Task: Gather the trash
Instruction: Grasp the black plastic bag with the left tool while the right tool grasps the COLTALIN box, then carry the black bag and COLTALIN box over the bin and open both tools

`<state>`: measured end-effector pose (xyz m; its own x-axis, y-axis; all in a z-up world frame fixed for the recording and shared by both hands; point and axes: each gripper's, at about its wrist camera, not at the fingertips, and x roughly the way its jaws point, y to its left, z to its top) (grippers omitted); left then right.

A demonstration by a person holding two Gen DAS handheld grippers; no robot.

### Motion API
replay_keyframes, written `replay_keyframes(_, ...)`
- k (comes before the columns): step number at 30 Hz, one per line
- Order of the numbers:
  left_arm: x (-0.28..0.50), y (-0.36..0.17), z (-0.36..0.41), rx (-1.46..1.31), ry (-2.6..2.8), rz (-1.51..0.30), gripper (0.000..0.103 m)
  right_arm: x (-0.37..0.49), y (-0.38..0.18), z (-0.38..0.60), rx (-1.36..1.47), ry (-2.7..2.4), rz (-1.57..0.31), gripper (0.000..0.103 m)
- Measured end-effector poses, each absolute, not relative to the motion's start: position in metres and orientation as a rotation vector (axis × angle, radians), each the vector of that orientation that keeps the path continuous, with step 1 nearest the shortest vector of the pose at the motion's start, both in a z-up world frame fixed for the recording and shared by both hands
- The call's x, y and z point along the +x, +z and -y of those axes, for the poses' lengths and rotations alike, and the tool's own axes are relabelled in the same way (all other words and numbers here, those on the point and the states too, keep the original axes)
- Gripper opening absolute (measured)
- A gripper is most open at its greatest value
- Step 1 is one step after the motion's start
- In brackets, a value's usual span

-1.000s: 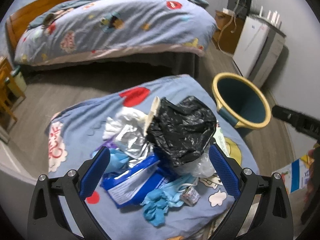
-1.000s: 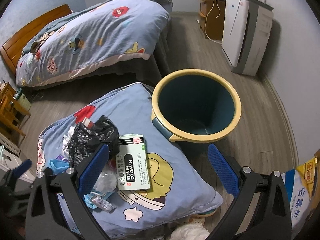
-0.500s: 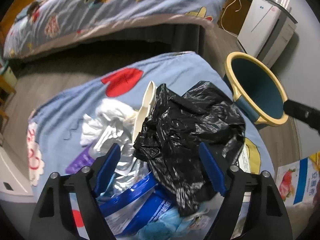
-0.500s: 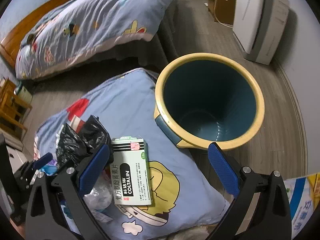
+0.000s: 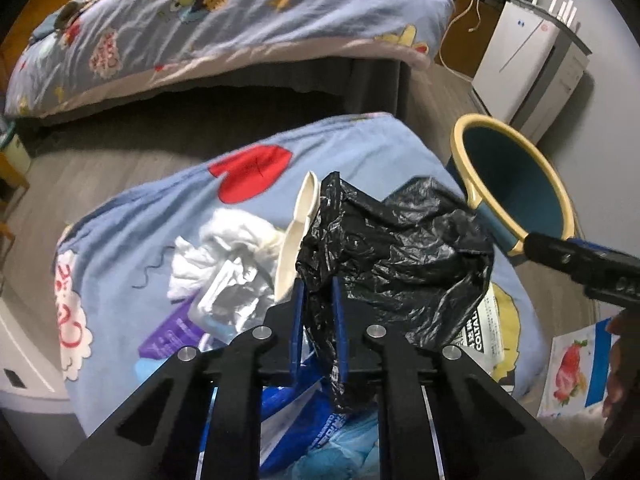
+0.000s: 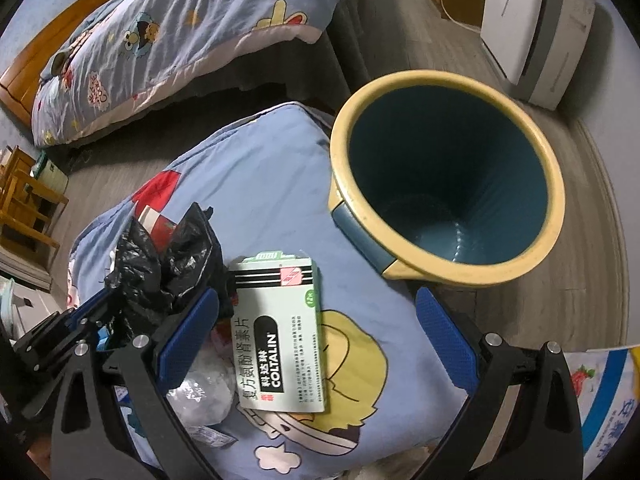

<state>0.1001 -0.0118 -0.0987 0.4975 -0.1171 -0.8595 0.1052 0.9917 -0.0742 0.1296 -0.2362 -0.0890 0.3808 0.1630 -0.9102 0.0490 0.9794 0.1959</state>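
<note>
A pile of trash lies on a blue cartoon-print cushion (image 5: 168, 208). My left gripper (image 5: 318, 284) has its jaws closing, and the blue pads pinch a fold of the crumpled black plastic bag (image 5: 400, 248) on top of the pile. In the right wrist view the same bag (image 6: 168, 256) shows at the left with the left gripper (image 6: 100, 304) on it. My right gripper (image 6: 316, 300) stands open above a green-and-white medicine box (image 6: 280, 328), holding nothing. Right of the cushion is a blue bin with a yellow rim (image 6: 340, 152), also seen as the bin (image 5: 464, 136) in the left wrist view.
Around the bag lie white tissue (image 5: 224, 240), a white plastic spoon (image 5: 298, 232), silver foil (image 5: 228, 300) and a blue wrapper (image 5: 296, 412). A bed (image 5: 200, 20) stands behind, a white appliance (image 5: 520, 60) at the back right, wooden furniture (image 6: 24, 200) at the left.
The left jaws went from wide open to pinched on the black bag as that gripper sank into the pile. The right gripper sank toward the medicine box and stayed open.
</note>
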Motion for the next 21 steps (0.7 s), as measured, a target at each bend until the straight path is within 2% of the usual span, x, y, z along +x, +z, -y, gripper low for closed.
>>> replay_keyframes(9,0.094,-0.053,-0.014,-0.074,-0.078,-0.898,0.011,0.129,-0.111,0.218,0.18,0.113,-1.25,0.097)
replay_keyframes(14,0.096,-0.047,-0.016,-0.081,-0.085,-0.882,0.01,0.136,-0.134,0.201,0.152,0.136,-1.31,0.097)
replay_keyframes(19,0.092,-0.04,-0.013,-0.064,-0.102,-0.864,0.01,0.143,-0.15,0.181,0.092,0.17,-1.357,0.085)
replay_keyframes(21,0.091,-0.038,-0.012,-0.067,-0.109,-0.856,0.01,0.144,-0.157,0.176,0.058,0.17,-1.393,0.071)
